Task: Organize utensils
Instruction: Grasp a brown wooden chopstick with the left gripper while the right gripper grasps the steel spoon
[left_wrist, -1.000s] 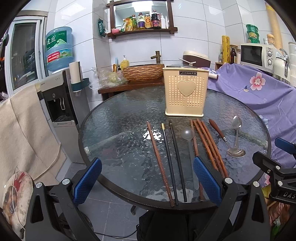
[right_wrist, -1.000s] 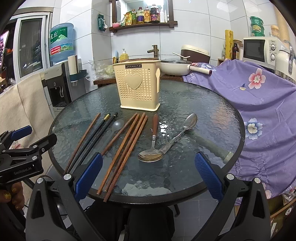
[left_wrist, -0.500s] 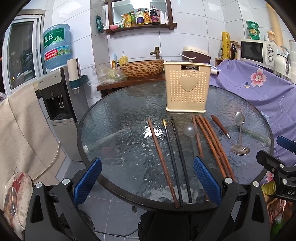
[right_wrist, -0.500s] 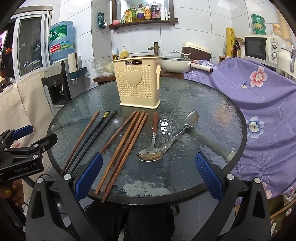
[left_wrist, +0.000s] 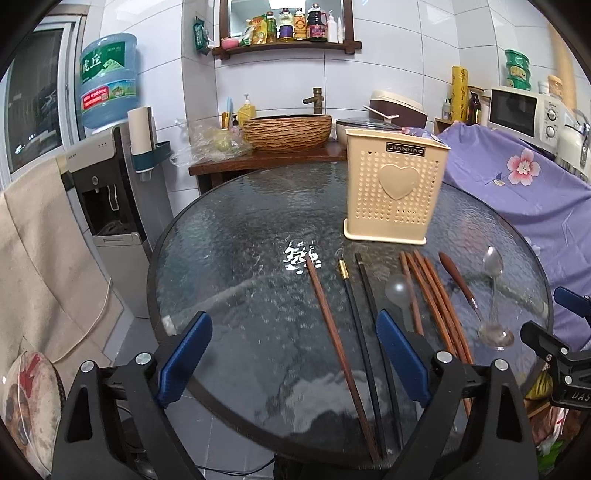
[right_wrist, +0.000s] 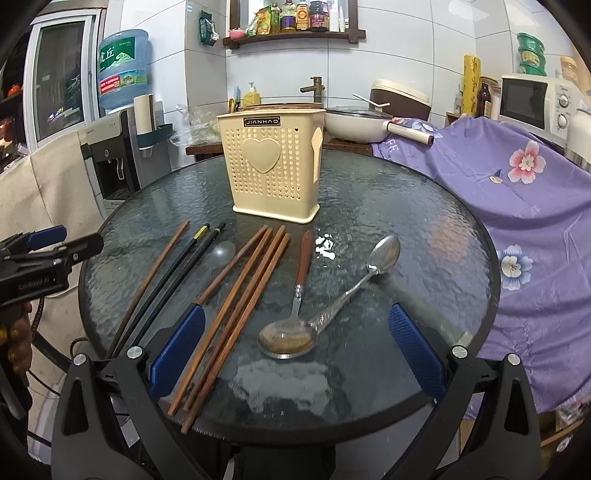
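Left gripper (left_wrist: 293, 354) and right gripper (right_wrist: 295, 349) both spread wide, holding nothing; near ends of brown chopsticks (right_wrist: 236, 306) hidden behind a blue pad; clear spoon (right_wrist: 221, 253) faint against glass table (right_wrist: 388, 206); farther back, utensil holder (right_wrist: 271, 166) upright, interior unseen.

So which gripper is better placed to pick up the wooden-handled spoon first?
Right, most likely. The right gripper is open with the wooden-handled spoon lying between its fingers' line of sight. The left gripper, also open, faces the black chopsticks instead.
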